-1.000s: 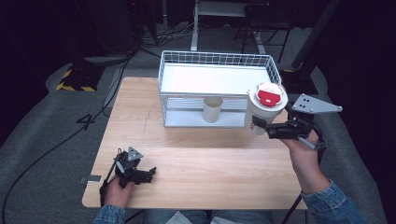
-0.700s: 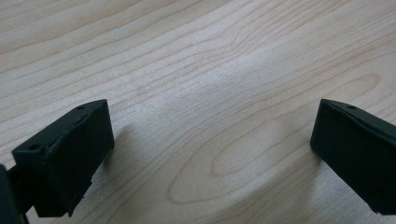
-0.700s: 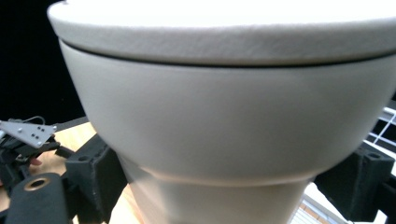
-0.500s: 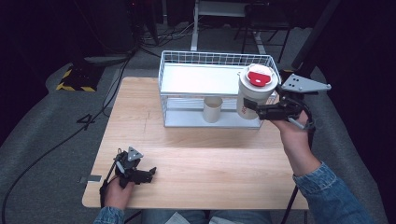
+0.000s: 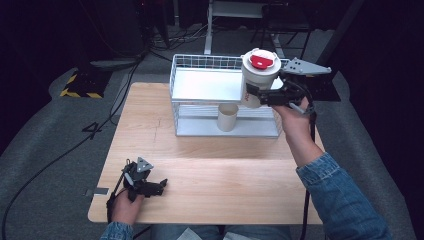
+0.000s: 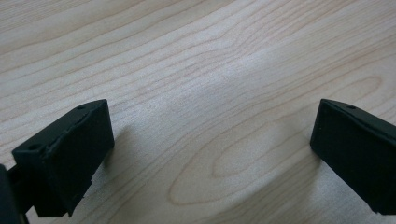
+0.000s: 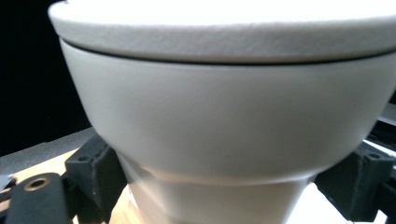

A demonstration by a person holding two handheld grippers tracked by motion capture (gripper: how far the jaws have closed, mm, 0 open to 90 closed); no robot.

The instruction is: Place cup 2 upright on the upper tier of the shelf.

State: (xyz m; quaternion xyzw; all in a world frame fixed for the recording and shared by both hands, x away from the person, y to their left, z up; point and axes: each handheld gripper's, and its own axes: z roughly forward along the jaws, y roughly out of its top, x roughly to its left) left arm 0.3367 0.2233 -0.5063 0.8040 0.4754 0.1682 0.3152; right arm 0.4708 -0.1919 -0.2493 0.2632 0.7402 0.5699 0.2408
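Observation:
A white lidded cup (image 5: 258, 75) with a red label on its lid hangs above the right end of the white wire rack (image 5: 200, 86). My right gripper (image 5: 253, 95) is shut on the cup's lower body from the right. In the right gripper view the cup (image 7: 229, 116) looms close, and the black fingers (image 7: 93, 168) press both of its sides. My left gripper (image 5: 162, 186) rests open on the table's near left part. Seen from the left gripper view, my left gripper (image 6: 210, 154) has its jaws wide apart over bare wood with nothing between them.
The wire rack stands at the back of the wooden table (image 5: 210, 165) and has an upper shelf and a lower level. A small plain cup (image 5: 227, 117) stands upright on the lower level. Dark floor and cables surround the table.
My right gripper has carried the lidded cup left and a little up, from beside the rack's right side to over its top right corner. The left gripper has stayed put.

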